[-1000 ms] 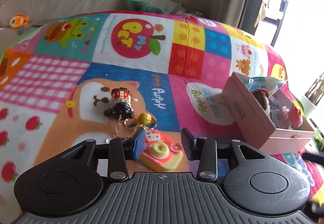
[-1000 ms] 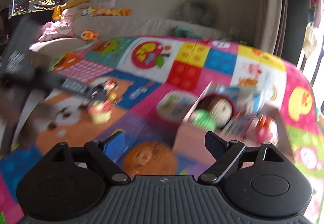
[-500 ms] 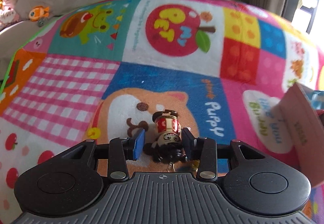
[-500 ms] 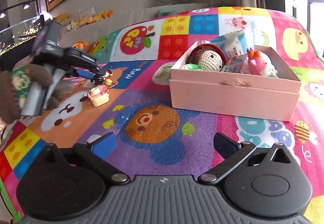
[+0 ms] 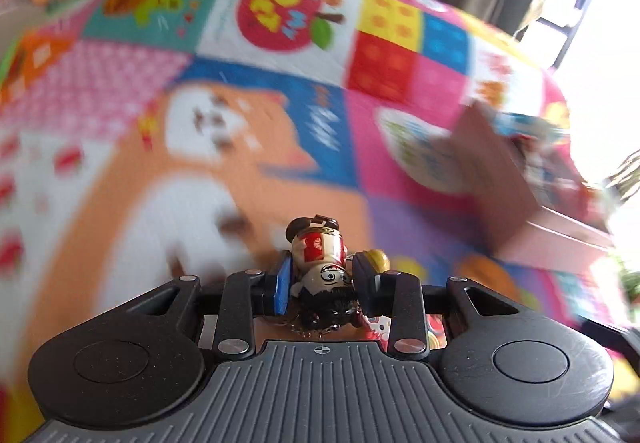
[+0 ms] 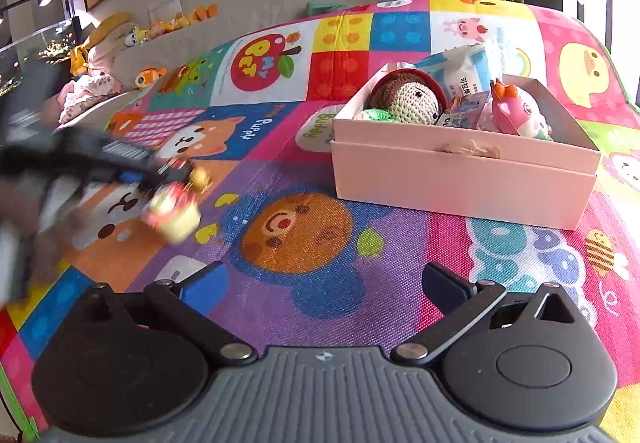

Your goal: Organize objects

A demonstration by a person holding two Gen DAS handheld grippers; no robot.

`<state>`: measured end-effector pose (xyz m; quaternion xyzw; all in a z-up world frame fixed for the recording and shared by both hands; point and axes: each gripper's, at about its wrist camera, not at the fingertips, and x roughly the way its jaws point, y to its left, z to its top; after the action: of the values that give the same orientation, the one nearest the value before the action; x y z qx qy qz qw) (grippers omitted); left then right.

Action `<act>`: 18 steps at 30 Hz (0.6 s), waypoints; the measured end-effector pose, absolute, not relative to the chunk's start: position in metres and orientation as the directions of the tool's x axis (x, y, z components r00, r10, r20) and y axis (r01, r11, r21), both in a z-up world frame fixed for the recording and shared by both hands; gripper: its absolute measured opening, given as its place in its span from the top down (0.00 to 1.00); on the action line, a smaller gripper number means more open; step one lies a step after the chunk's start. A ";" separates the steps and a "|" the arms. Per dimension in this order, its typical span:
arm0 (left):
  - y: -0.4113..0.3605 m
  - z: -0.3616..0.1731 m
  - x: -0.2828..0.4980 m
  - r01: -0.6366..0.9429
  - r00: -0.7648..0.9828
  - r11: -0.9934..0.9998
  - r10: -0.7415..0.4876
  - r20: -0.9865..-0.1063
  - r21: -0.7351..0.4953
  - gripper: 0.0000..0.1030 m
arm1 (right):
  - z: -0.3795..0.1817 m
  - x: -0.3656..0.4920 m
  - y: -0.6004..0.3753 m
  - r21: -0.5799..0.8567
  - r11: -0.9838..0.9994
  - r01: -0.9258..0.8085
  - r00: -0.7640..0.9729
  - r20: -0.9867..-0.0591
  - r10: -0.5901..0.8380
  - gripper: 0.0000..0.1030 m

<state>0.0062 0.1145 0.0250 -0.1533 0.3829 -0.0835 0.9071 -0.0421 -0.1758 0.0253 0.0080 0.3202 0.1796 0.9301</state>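
My left gripper [image 5: 322, 277] is shut on a small figurine keychain [image 5: 320, 259] with black hair and a red-and-white body. A gold bell [image 5: 378, 259] and a yellow-and-red toy camera [image 6: 174, 213] hang from it on a chain above the mat. In the right wrist view the left gripper [image 6: 120, 167] is blurred at the left. My right gripper [image 6: 324, 285] is open and empty, low over the purple part of the mat. The pink box [image 6: 460, 175] stands at the right of both views [image 5: 516, 179].
The box holds a crocheted doll [image 6: 408, 99], a pink plush toy [image 6: 516, 113] and a white-blue packet [image 6: 460, 69]. The colourful play mat [image 6: 304, 235] covers the surface. Plush toys [image 6: 120, 39] line a sofa at the back left. A window is at the right.
My left gripper has closed on the figurine and lifted it, with the bell and toy camera dangling, and swings toward the box. The right gripper has settled, still open.
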 end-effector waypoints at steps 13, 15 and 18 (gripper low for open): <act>0.117 0.028 -0.043 0.017 0.721 0.957 -0.213 -0.659 -0.291 0.66 | 0.028 -0.076 -0.103 -0.060 0.811 -0.582 0.645 -0.642 0.414 0.00; 0.116 0.027 -0.047 0.026 0.721 0.964 -0.200 -0.664 -0.263 0.66 | 0.027 -0.071 -0.098 -0.103 0.822 -0.560 0.665 -0.649 0.371 0.00; 0.112 0.025 -0.052 0.042 0.731 0.977 -0.173 -0.661 -0.209 0.66 | 0.028 -0.063 -0.102 -0.190 0.872 -0.451 0.744 -0.619 0.251 0.01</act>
<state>-0.0516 0.1119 0.0254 -0.0900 0.3625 -0.0579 0.9258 -0.0625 -0.1017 0.0278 -0.1660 0.3022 0.1909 0.9190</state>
